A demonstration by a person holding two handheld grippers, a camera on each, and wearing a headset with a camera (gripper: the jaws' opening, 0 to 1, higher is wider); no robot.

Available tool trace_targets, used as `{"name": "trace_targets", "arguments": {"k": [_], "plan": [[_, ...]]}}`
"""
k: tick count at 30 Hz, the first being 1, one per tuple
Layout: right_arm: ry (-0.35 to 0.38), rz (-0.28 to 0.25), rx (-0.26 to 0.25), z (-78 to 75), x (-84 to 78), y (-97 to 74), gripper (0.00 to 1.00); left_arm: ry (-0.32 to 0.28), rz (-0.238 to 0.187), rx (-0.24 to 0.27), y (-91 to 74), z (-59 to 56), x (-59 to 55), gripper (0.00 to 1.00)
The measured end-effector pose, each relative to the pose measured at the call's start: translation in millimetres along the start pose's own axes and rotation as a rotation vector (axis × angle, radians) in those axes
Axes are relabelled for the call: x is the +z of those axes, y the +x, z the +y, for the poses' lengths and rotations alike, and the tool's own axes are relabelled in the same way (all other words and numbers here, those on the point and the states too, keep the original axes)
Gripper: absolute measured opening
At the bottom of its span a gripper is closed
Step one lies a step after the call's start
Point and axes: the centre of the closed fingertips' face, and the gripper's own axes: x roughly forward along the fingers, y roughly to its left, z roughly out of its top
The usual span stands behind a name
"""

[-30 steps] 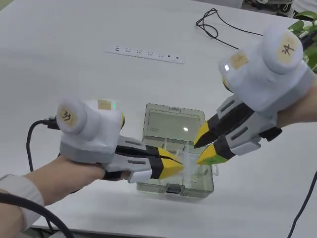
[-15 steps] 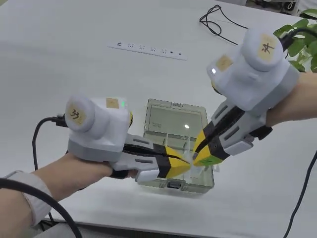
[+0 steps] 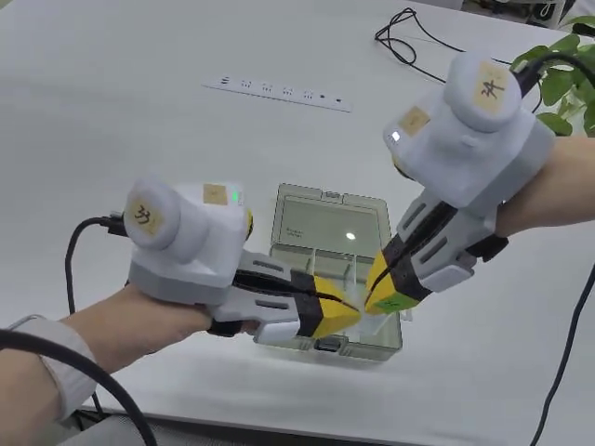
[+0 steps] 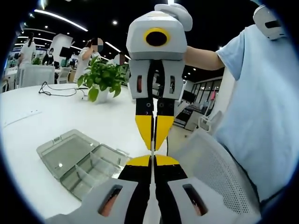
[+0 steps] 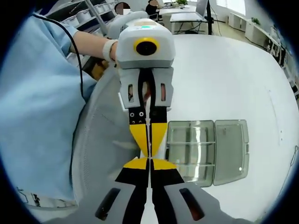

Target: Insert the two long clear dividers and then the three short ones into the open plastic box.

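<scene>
An open box [image 3: 327, 229] is seen near the front edge of a white tabletop [image 3: 139, 111], its lid laid back on the far side. Just above the box's near right corner, two tongs are brought tip to tip. The left tongs [image 3: 346, 311] are reached in from the left, and their jaws are pressed together on a thin clear divider [image 3: 364, 314], which is shown edge-on in the left gripper view. The right tongs [image 3: 374, 299] are angled down from the right and clamped on the same divider's other end. In the right gripper view, standing dividers [image 5: 191, 142] are made out inside the box's base, though their number cannot be told. A power strip [image 3: 279, 95] is laid on the far side of the tabletop, well apart from the box. A black cable [image 3: 409, 37] and a plant [image 3: 567, 84] are seen at the far right.
</scene>
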Motion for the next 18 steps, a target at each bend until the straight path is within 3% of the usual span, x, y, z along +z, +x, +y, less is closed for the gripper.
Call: {"name": "trace_targets", "arguments": {"k": [7,15,18], "plan": [[-0.01,0.018,-0.01,-3.6,-1.9,2.8,0.02,-0.036,0.015,0.034,-0.6,6.5,-6.7,0.0],[0.019,0.078,-0.08,-26.8,-25.8,-0.8,0.02,-0.073,0.045,0.133,-11.8,23.9,-24.8,0.3],[0.054,0.12,-0.121,-37.2,-40.1,-3.1,0.02,-0.081,0.065,0.186,-17.0,32.2,-31.6,0.48]]}}
